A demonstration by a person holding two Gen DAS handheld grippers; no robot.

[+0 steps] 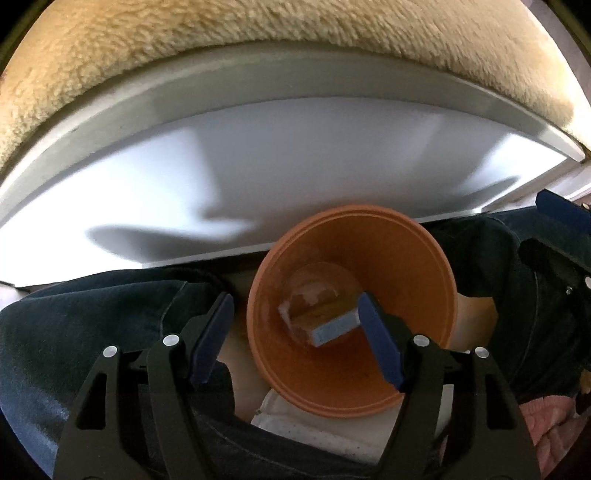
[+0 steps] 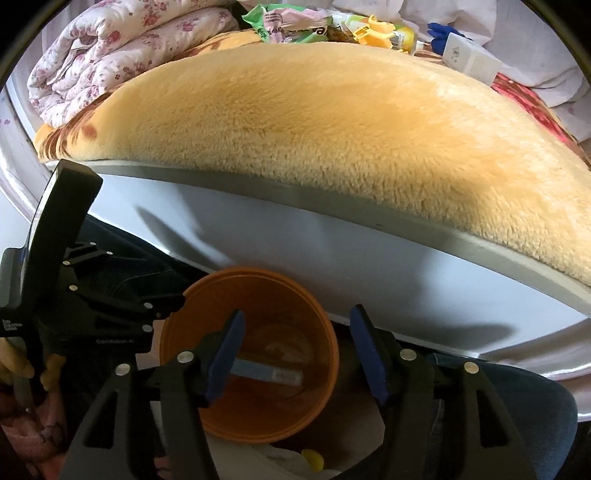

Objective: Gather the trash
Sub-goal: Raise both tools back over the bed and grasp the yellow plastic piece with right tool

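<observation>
An orange bucket (image 1: 406, 258) (image 2: 184, 332) stands below both grippers, between a person's dark trouser legs (image 1: 92, 314). At its bottom lie a small grey-blue box (image 1: 334, 328) (image 2: 269, 373) and a clear plastic piece (image 1: 317, 284) (image 2: 280, 343). My left gripper (image 1: 295, 301) hangs open over the bucket, its right finger over the inside and its left finger outside the rim. My right gripper (image 2: 297, 314) is open too, with its left finger over the bucket and its right finger outside. Nothing sits between either pair of pads.
A bed with a yellow fleece blanket (image 2: 332, 129) and a white side panel (image 1: 277, 166) rises just behind the bucket. On the bed lie a floral quilt (image 2: 110, 48), snack wrappers (image 2: 295, 26) and a white box (image 2: 469, 55). White cloth (image 1: 325, 432) lies under the bucket.
</observation>
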